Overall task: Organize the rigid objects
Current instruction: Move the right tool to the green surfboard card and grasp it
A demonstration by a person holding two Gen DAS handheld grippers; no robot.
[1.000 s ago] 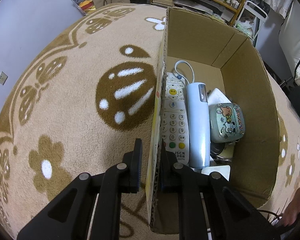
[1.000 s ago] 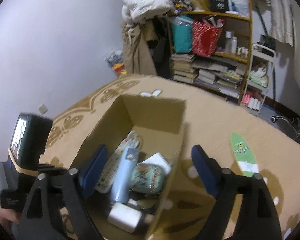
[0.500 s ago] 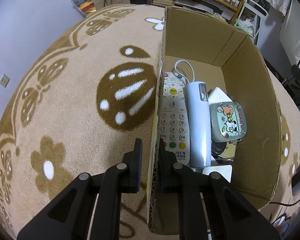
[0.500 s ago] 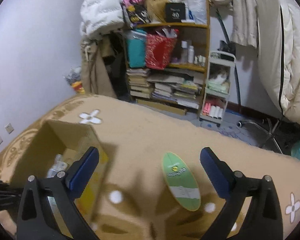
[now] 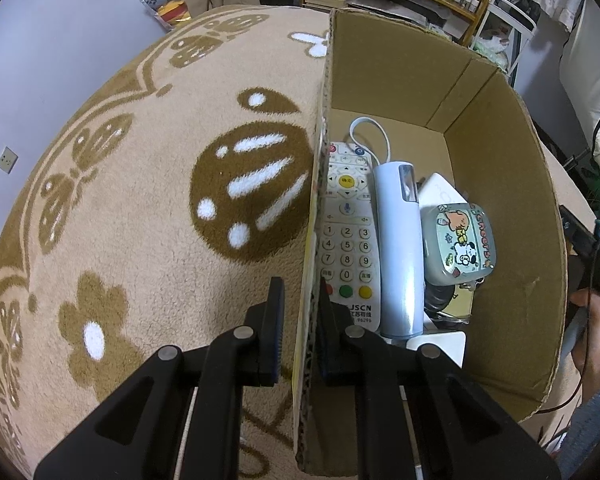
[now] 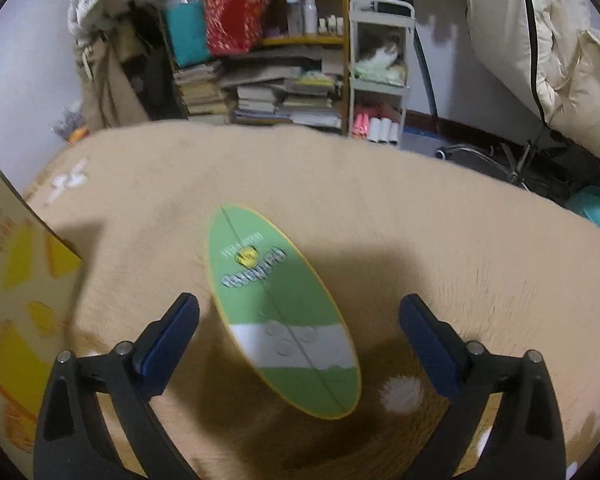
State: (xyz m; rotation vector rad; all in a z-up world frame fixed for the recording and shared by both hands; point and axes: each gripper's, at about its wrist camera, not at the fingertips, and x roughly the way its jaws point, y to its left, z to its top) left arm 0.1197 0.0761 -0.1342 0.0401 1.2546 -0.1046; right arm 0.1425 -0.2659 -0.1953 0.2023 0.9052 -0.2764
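Cardboard box (image 5: 500, 184), brown and open-topped, is sitting on the beige plush carpet (image 5: 140, 208) patterned with brown flowers and butterflies, and the left gripper (image 5: 300, 316) is pinching the box's left wall near its near corner, one finger outside the wall and one inside. Inside the box, a white remote control with numbered buttons (image 5: 348, 240) is lying along the left wall, with a pale blue cylindrical device (image 5: 400, 248) lying just to its right. A white looped cord (image 5: 370, 136) is showing at the far end of these two. To the right of the blue device, a small pale green case with cartoon stickers (image 5: 460, 244) is resting on top of other items, with a white flat object (image 5: 440, 190) partly hidden behind it.

In the right wrist view, the right gripper (image 6: 300, 332) is hovering with its blue-padded fingers (image 6: 168, 336) spread wide and nothing between them touching either pad. A green oval board with a white band and yellow rim (image 6: 280, 304) is lying flat on the carpet below and between the spread fingers, running from far left to near right. A corner of the cardboard box with yellow print is showing at the left edge of that view, apart from the board. Far behind, a cluttered wooden bookshelf (image 6: 268, 80) is standing against the wall.
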